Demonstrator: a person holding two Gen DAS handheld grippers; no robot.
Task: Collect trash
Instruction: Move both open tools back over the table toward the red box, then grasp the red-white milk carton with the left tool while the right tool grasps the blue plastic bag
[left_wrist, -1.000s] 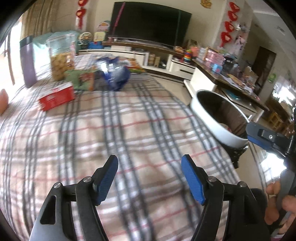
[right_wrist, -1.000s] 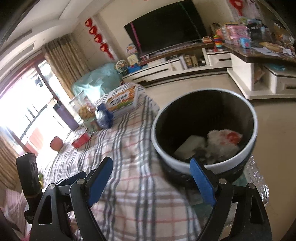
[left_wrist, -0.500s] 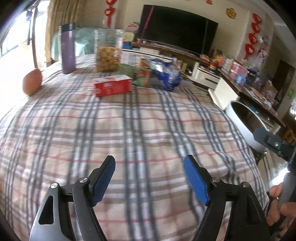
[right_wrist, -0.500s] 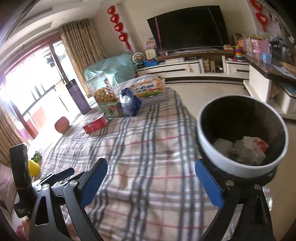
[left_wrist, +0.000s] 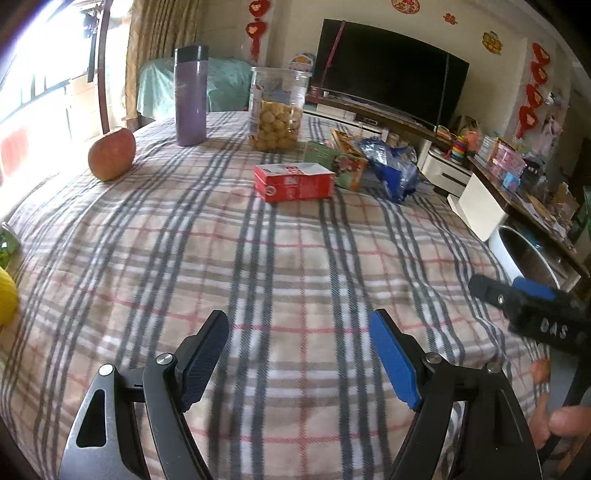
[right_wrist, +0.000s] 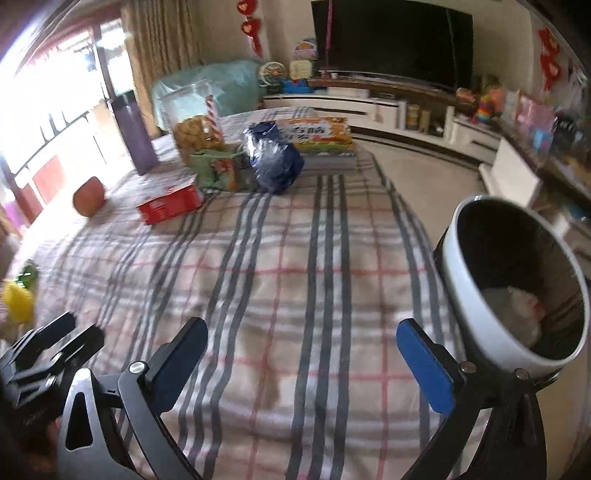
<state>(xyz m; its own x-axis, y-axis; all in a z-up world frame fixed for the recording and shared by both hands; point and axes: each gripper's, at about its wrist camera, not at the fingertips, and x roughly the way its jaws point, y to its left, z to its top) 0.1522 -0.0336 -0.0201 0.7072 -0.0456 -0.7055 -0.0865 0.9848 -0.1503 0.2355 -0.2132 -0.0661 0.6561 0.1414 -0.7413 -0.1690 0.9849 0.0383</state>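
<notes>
Plaid cloth (left_wrist: 288, 266) covers the table and fills most of both wrist views. At the bottom of the left wrist view, the left gripper (left_wrist: 299, 354) hangs over bare cloth with its jaws wide apart and nothing between them. At the bottom of the right wrist view, the right gripper (right_wrist: 301, 363) is spreading its jaws further, and only cloth shows between its blue pads. The bin (right_wrist: 458, 266), white-rimmed and dark inside, stands off the table's edge at the right of that view, with pale crumpled trash (right_wrist: 517, 306) lying at its bottom; in the left wrist view its rim shows at the right edge. Toward the upper middle of the left view lie a red carton (left_wrist: 295, 182), a green box (left_wrist: 347, 168) just beside it and a crinkled blue bag (left_wrist: 391, 170) to the right. Behind them stand a clear jar of round snacks (left_wrist: 275, 110) and a purple flask (left_wrist: 190, 96), with an apple (left_wrist: 110, 154) at the left, well apart from the carton.
</notes>
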